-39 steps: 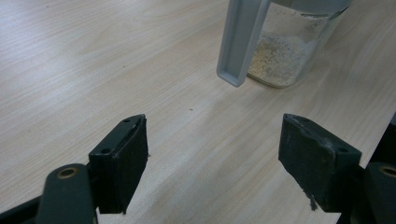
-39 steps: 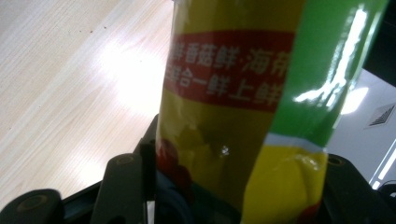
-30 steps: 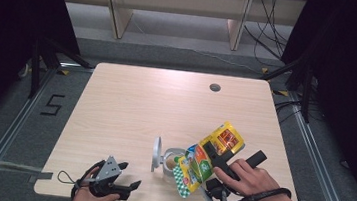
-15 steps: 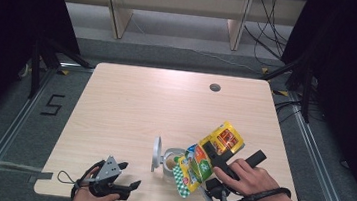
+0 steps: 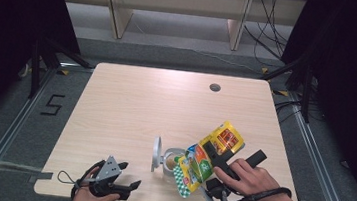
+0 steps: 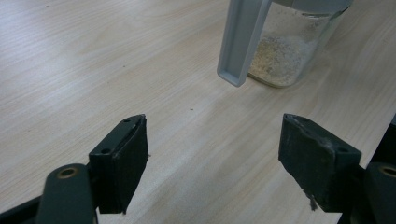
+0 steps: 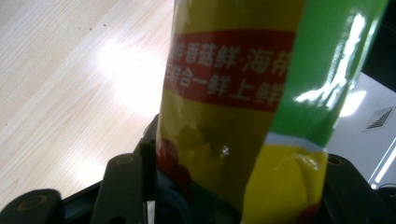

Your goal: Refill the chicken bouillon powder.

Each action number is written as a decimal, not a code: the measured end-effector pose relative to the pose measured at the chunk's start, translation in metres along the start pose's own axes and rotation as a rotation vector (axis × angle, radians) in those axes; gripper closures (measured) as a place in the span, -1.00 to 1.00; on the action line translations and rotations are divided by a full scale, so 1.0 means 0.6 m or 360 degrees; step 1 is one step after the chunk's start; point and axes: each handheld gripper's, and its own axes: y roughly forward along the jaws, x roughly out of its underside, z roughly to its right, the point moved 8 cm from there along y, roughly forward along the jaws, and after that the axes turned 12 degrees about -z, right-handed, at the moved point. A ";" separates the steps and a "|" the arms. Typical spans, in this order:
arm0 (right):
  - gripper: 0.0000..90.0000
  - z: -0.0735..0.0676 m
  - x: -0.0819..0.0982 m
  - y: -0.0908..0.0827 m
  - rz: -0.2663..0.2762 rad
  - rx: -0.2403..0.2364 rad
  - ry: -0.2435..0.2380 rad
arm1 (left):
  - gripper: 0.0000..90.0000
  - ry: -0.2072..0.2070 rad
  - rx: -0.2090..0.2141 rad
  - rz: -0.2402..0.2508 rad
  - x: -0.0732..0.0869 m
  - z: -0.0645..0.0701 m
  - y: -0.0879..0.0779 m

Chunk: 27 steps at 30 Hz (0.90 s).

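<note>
Right gripper (image 5: pixel 208 165) clamps a yellow-green snack pouch (image 5: pixel 206 158), tilted over the open glass jar (image 5: pixel 172 161) at the near centre of the desk (image 5: pixel 135 106). Jar's grey lid (image 5: pixel 156 154) stands flipped up; pale grainy powder, maybe crumbs, inside. Left gripper (image 5: pixel 127 185) near-left, jaws apart, holding nothing.

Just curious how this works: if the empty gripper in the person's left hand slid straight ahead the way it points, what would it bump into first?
Probably the clear glass jar of pale powder, or its hanging grey flip lid just before it. The left gripper has open jaws and bare wooden table ahead; depth is hard to judge.
</note>
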 end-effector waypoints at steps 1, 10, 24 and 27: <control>0.12 -0.001 0.000 0.000 0.0005 -0.0011 -0.0004 | -0.47 0.0000 0.0000 0.0003 0.000 0.000 0.000; 0.12 0.000 0.000 0.000 0.0003 0.0002 0.0001 | -0.47 0.0001 -0.0002 0.0001 0.000 0.000 0.000; 0.12 0.001 0.000 0.000 0.0000 0.0002 -0.0006 | -0.47 0.0002 -0.0003 0.0001 0.000 0.000 0.000; 0.12 0.000 0.000 0.000 0.0003 0.0002 -0.0004 | -0.47 0.0023 -0.0010 0.0002 -0.001 -0.001 -0.001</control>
